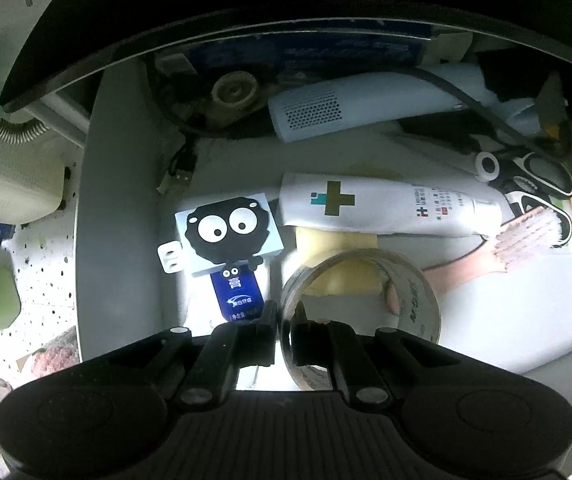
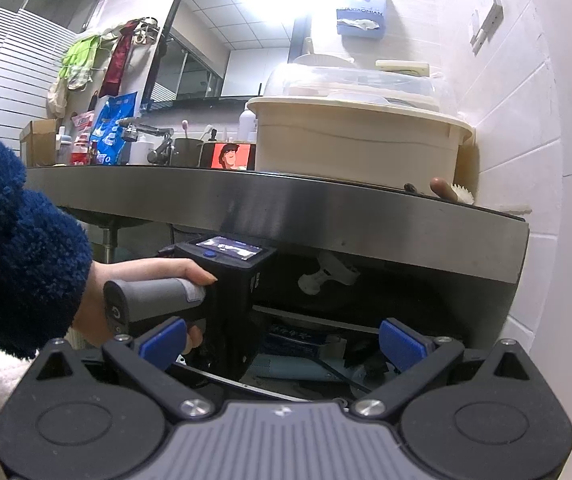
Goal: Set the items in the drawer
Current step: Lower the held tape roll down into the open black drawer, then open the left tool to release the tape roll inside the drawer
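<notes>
In the left wrist view my left gripper (image 1: 283, 322) is shut on the wall of a clear tape roll (image 1: 366, 300), held just above the floor of the open drawer (image 1: 125, 220). Beyond it lie a white tube with a gold cross (image 1: 386, 208), a pink brush (image 1: 498, 248) and a card with a black googly-eyed figure (image 1: 227, 232). In the right wrist view my right gripper (image 2: 281, 344) stands open with blue pads (image 2: 165, 340), nothing between them, facing the drawer under the steel counter (image 2: 286, 204). A hand in a blue sleeve (image 2: 153, 276) holds the left gripper's body there.
The drawer's back holds a white perforated device (image 1: 366, 100), cables, a USB plug (image 1: 181, 176) and black-and-white scissors (image 1: 534, 184). The countertop overhangs the drawer. On the counter stand a cream tub (image 2: 358, 140), a faucet (image 2: 153, 136) and bottles. A tiled wall is at right.
</notes>
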A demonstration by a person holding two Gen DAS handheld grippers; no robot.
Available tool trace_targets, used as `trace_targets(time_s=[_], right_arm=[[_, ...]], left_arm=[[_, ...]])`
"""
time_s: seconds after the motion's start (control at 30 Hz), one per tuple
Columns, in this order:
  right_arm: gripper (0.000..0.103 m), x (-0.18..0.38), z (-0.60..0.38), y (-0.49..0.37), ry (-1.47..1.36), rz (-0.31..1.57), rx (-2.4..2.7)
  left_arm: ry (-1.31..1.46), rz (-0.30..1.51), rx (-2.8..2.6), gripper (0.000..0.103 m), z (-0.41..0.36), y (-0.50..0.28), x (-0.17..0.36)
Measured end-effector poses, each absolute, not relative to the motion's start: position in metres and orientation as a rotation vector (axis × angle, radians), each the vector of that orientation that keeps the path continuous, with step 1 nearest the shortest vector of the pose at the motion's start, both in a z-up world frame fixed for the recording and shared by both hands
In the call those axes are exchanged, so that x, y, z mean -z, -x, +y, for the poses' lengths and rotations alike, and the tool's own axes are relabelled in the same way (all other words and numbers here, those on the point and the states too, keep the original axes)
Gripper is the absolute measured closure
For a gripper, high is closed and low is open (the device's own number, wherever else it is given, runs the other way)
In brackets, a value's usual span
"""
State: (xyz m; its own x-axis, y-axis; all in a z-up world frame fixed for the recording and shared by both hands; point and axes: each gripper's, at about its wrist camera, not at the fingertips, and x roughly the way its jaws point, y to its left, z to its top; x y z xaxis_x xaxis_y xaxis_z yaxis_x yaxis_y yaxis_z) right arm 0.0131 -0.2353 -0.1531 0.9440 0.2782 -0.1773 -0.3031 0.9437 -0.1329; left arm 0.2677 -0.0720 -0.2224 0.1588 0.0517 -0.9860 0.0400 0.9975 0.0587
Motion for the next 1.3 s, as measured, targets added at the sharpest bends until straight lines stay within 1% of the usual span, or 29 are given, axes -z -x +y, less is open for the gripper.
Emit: trace_targets(time_s=[0.27,0.63,0.7,0.77,0.83,1.03,1.2,1.3], right_arm=[[0.000,0.153,-0.234,-0.012,0.164,0.158,-0.298],[0.000,0.153,-0.233,-0.011,0.167,0.160,-0.299],[0.000,0.153,-0.233,-0.011,0.167,0.160,-0.299],[0.000,0.154,-0.233,-0.012,0.167,0.161,-0.299],[0.000,0.154,-0.233,-0.012,0.167,0.161,-0.299],[0.000,0.155,-0.232,-0.011,0.171,0.161,-0.299],[0.000,0.155,-0.232,-0.011,0.175,0.162,-0.300],[0.000,0.154,-0.232,-0.012,0.175,0.162,-0.300]], left_arm=[[-0.072,1.449,-0.023,0.097,-0.074,-0.272,0.227],[-0.061,1.449,-0.030,0.097,-0.074,-0.276,0.228],[-0.060,1.443,-0.029,0.094,-0.074,-0.275,0.226],[-0.054,1.434,-0.021,0.087,-0.074,-0.275,0.224],[-0.056,1.417,-0.020,0.082,-0.074,-0.273,0.220],[-0.073,1.374,0.001,0.077,-0.080,-0.266,0.211],[-0.069,1.343,0.005,0.075,-0.080,-0.260,0.207],[-0.075,1.308,0.007,0.070,-0.080,-0.255,0.201]])
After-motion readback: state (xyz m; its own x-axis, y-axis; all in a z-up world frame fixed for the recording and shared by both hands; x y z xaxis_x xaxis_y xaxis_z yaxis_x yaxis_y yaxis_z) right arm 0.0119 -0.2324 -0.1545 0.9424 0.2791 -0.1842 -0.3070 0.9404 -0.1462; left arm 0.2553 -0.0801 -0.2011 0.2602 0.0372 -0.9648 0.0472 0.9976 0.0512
